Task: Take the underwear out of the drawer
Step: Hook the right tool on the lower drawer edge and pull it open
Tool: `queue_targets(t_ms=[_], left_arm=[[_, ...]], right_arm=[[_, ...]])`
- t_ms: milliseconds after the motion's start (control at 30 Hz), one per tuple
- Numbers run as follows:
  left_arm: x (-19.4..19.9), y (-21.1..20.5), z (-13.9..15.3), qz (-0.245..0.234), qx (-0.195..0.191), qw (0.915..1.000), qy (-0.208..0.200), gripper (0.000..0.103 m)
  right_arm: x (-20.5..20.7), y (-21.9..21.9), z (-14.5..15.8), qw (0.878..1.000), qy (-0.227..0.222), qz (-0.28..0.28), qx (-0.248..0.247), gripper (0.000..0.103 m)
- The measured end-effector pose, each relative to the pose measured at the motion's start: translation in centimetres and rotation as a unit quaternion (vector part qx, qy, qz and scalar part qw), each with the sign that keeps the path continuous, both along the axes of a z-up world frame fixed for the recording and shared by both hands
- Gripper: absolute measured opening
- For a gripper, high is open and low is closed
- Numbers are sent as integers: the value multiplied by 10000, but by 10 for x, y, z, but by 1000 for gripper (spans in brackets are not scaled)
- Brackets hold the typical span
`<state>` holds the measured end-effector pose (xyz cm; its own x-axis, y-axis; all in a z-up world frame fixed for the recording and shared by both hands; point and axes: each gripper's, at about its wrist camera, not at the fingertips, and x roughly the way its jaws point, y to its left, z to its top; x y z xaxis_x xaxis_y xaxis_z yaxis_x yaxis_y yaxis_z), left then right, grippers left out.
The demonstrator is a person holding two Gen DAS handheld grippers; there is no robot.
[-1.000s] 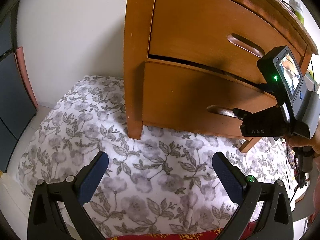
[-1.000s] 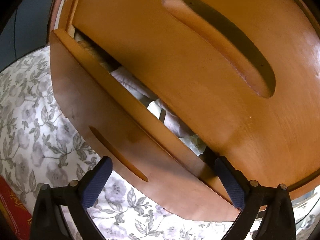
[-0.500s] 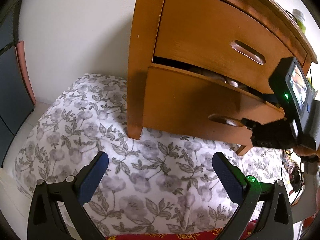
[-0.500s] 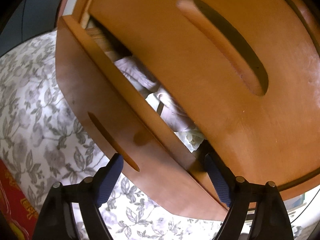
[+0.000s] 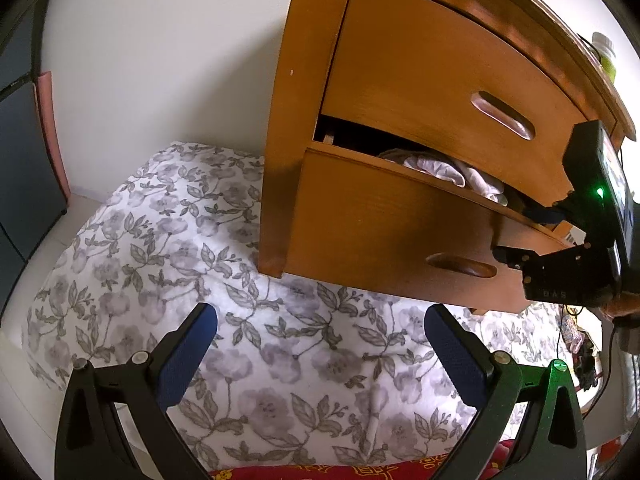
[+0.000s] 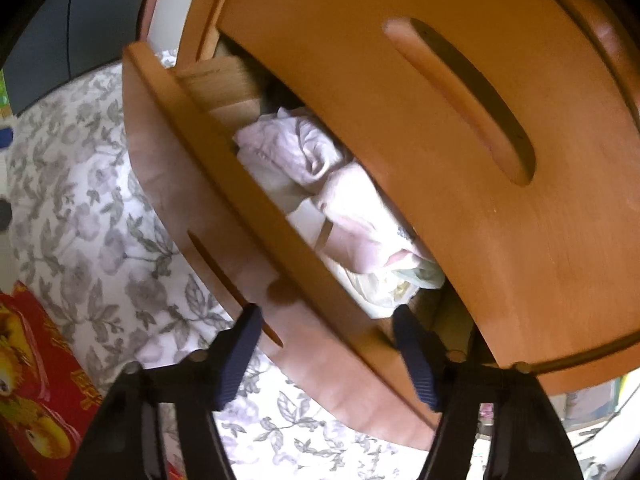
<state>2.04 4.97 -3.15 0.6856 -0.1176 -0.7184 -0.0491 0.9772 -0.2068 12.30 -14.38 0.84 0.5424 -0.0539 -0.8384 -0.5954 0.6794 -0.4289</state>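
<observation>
The wooden nightstand's lower drawer (image 5: 360, 220) stands partly pulled out. Crumpled pale pink and white underwear (image 5: 452, 170) lies inside it, seen closer in the right wrist view as underwear (image 6: 296, 152) filling the gap. My right gripper (image 6: 326, 348) straddles the drawer front (image 6: 168, 140) near its right end, one finger outside by the handle slot and one inside, shut on the panel. From the left wrist view the right gripper (image 5: 520, 232) clamps that edge. My left gripper (image 5: 320, 344) hangs open over the floral sheet, holding nothing, well short of the drawer.
The upper drawer (image 5: 420, 80) is shut above the gap. A floral sheet (image 5: 160, 240) covers the surface under the nightstand. A red printed item (image 6: 36, 380) lies at the near edge. A bottle (image 5: 606, 56) stands on the nightstand top; a dark cabinet (image 5: 20, 180) is at left.
The lower drawer has slid outward, widening the gap and baring the underwear. My right gripper's fingers have narrowed onto the drawer front. The left gripper has drawn back slightly, still open.
</observation>
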Motion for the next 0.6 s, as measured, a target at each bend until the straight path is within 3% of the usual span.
queue_targets(t_ms=[333,600], left_arm=[[-4,6,6,50,-10,10000,-39,103],[-11,5,9,81,202,9996,183,103]], right_arm=[[-10,11,-23,9998,-93,76,-163,68],[-51,10,-20,9997,-195,148,-77,68]])
